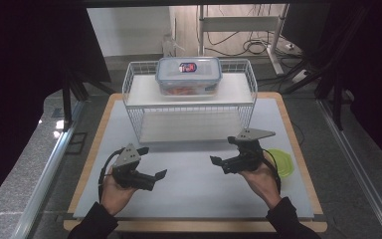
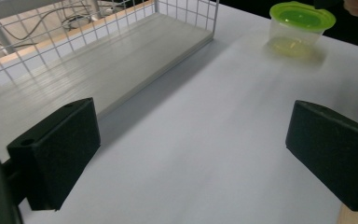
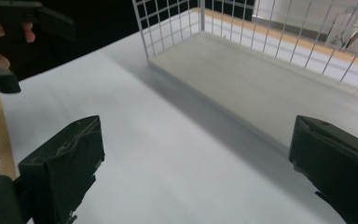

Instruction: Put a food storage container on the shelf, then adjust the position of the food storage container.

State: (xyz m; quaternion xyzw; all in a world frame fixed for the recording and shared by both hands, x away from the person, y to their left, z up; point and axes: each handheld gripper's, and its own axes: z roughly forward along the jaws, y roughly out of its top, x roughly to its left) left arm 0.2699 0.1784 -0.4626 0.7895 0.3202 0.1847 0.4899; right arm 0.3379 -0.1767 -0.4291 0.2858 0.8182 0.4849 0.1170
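While unreadable, red-blue lid label [image 1: 187,66], clear box [image 1: 189,77], wire rack [image 1: 134,94].

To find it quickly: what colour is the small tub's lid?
Bright green lid; clearest in the left gripper view.

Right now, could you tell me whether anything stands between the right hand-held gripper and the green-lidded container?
Nothing visible does. The right hand-held gripper, jaws open and empty, hovers just left of the green-lidded container, which sits on the bare white mat. The hand holding the gripper partly hides the container.
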